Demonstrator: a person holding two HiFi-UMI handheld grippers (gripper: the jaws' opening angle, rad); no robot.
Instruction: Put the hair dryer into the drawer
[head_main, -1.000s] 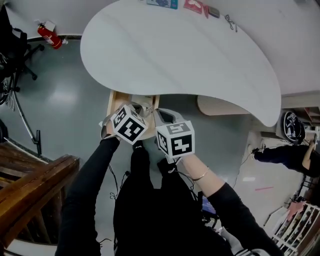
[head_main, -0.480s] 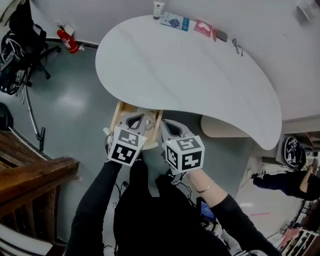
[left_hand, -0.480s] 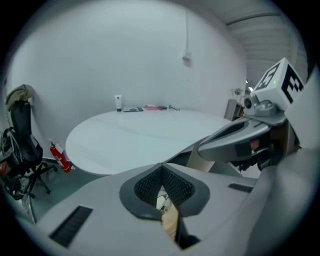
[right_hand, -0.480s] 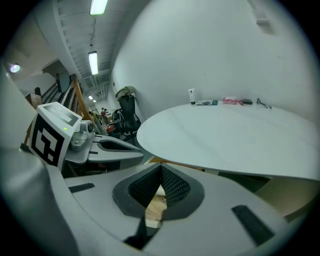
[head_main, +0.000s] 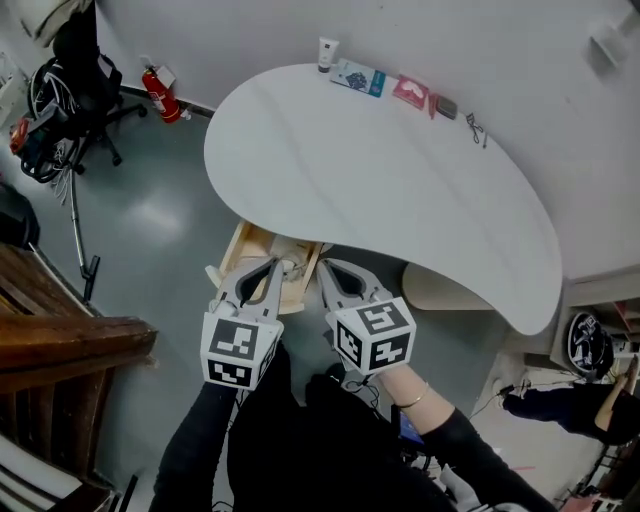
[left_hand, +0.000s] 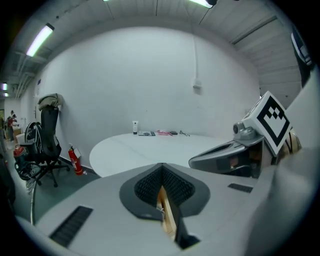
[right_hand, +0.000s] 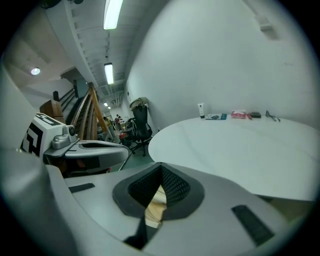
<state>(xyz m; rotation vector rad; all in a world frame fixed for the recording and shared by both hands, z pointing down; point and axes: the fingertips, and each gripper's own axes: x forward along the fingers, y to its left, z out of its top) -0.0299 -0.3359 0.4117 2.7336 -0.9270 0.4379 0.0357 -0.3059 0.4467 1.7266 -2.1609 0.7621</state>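
Observation:
A wooden drawer (head_main: 241, 246) stands pulled out from under the near edge of the white table (head_main: 380, 170). Something pale with a cord (head_main: 291, 268) lies inside it, mostly hidden by the grippers; I cannot tell if it is the hair dryer. My left gripper (head_main: 268, 268) hovers above the drawer, shut with nothing between its jaws (left_hand: 162, 169). Beside it on the right, my right gripper (head_main: 327, 270) is also shut and empty (right_hand: 161, 169), over the drawer's right edge. Through each gripper's closed jaws only a sliver of drawer wood shows.
A tube (head_main: 327, 54), a blue packet (head_main: 358, 77), a pink packet (head_main: 411, 90) and small items line the table's far edge. A beige round shelf (head_main: 445, 285) sits under the table. A fire extinguisher (head_main: 160, 93), an office chair (head_main: 70, 110) and a wooden stair rail (head_main: 60, 340) stand left.
Both grippers have lifted up and drawn back from the drawer toward the person. The left one has rolled, so its marker cube now faces differently. More of the table shows.

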